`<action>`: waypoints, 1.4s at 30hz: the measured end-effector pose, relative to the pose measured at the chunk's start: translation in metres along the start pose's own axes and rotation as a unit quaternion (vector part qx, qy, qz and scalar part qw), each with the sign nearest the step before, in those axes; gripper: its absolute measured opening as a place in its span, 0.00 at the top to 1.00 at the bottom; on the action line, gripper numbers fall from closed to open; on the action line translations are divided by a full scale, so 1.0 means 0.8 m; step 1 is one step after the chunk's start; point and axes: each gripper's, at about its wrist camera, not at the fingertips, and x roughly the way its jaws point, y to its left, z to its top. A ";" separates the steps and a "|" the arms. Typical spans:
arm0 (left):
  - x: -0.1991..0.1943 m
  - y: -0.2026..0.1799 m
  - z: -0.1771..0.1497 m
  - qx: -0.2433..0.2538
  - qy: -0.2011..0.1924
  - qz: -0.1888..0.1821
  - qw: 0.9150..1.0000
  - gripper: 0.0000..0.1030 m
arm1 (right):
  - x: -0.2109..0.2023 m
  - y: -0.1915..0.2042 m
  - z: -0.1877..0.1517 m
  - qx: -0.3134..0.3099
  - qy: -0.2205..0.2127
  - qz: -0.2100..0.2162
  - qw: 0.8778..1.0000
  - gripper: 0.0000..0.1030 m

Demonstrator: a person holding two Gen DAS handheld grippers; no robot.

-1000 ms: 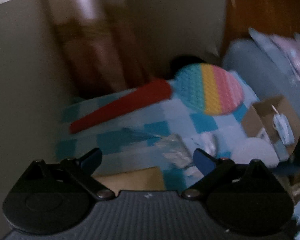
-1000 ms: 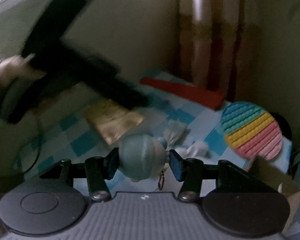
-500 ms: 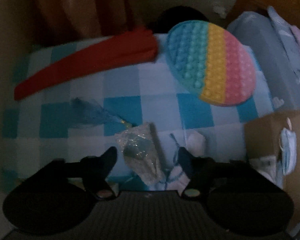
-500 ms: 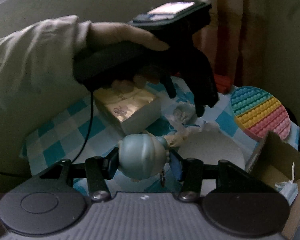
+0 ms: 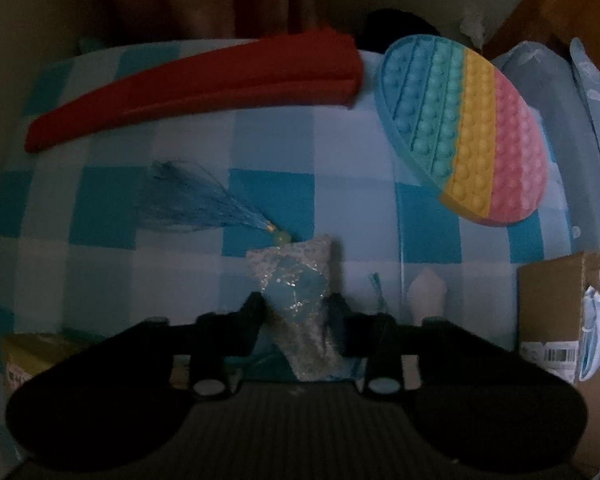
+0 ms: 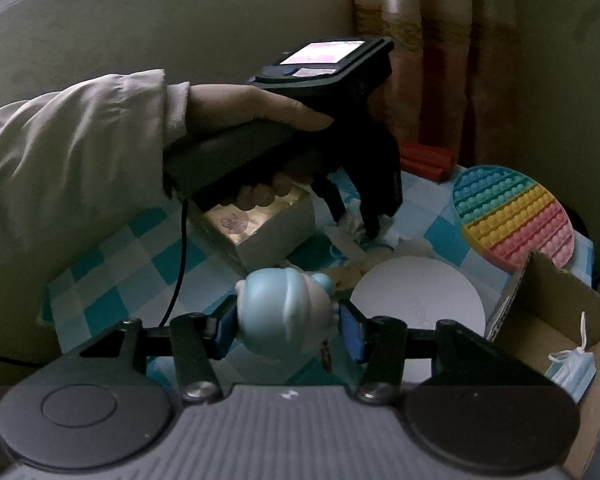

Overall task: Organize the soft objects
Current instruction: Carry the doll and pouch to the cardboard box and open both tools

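My left gripper (image 5: 296,308) has closed on a small glittery pouch (image 5: 298,280) with a blue tassel (image 5: 188,204), low on the blue checked cloth (image 5: 340,152). It also shows in the right wrist view (image 6: 356,216), pressed down on the pouch (image 6: 350,222). My right gripper (image 6: 288,320) is shut on a pale blue squishy figure (image 6: 284,312), held above the cloth. A rainbow bubble-pop pad (image 5: 472,128) lies at the right, also seen in the right wrist view (image 6: 516,216).
A red foam wedge (image 5: 204,80) lies along the far edge. A cardboard box (image 6: 548,320) with a face mask (image 6: 572,364) stands at the right. A gold-topped box (image 6: 260,224) and a white round disc (image 6: 416,296) sit mid-table. Walls and curtain enclose the back.
My left gripper swung down over the cloth, moved onto the glittery pouch and closed its fingers on it. My right gripper kept holding the blue figure, nearly still.
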 end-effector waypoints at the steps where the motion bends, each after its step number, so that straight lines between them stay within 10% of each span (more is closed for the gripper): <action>1: -0.003 0.002 0.000 0.001 -0.004 0.000 1.000 0.71 | 0.000 0.000 0.000 0.001 0.000 -0.001 1.000 0.44; 28: -0.167 -0.058 -0.048 0.123 -0.071 -0.053 0.988 0.74 | -0.067 -0.047 -0.004 0.094 -0.003 -0.082 0.992 0.44; 42: -0.204 -0.187 -0.105 0.250 -0.065 -0.116 0.959 0.74 | -0.085 -0.121 -0.068 0.186 0.062 -0.170 0.966 0.44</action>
